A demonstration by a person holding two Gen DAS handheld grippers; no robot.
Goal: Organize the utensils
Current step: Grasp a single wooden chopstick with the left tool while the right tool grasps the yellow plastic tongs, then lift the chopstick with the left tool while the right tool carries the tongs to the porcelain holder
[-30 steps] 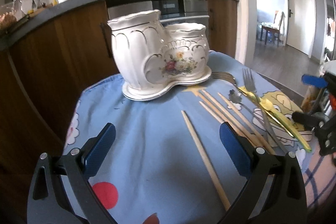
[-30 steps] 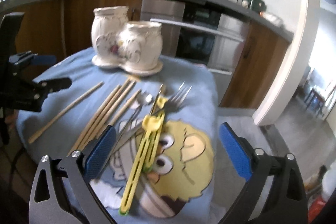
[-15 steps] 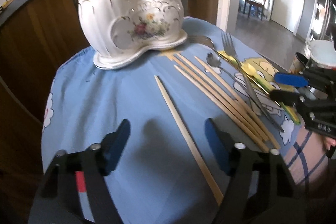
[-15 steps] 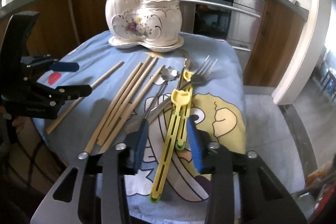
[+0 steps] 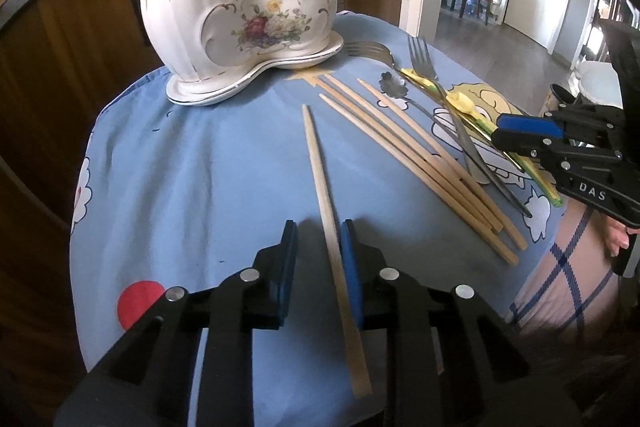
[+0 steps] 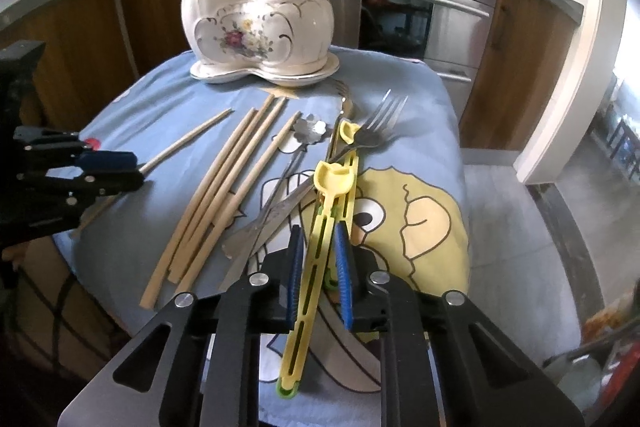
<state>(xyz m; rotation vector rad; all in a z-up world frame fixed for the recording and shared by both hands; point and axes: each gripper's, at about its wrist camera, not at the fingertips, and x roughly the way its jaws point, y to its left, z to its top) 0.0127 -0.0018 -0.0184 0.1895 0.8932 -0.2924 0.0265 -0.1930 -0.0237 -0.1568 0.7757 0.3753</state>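
Left gripper (image 5: pixel 318 259) jaws bracket lone chopstick (image 5: pixel 320 179), lower centre, part-open, ready to pinch. Right gripper (image 6: pixel 318 259) likewise straddles yellow utensil (image 6: pixel 320 247); holder (image 6: pixel 256 27) empty.

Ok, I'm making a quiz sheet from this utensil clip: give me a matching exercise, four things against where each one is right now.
Things:
1. lone chopstick
2. yellow utensil
3. white ceramic holder
4. bundle of chopsticks

Places:
A. at the far end of the blue cloth
B. between the left tongs
C. between the right tongs
D. lying untouched between the two tongs' targets

Pairs: 1-B, 2-C, 3-A, 4-D
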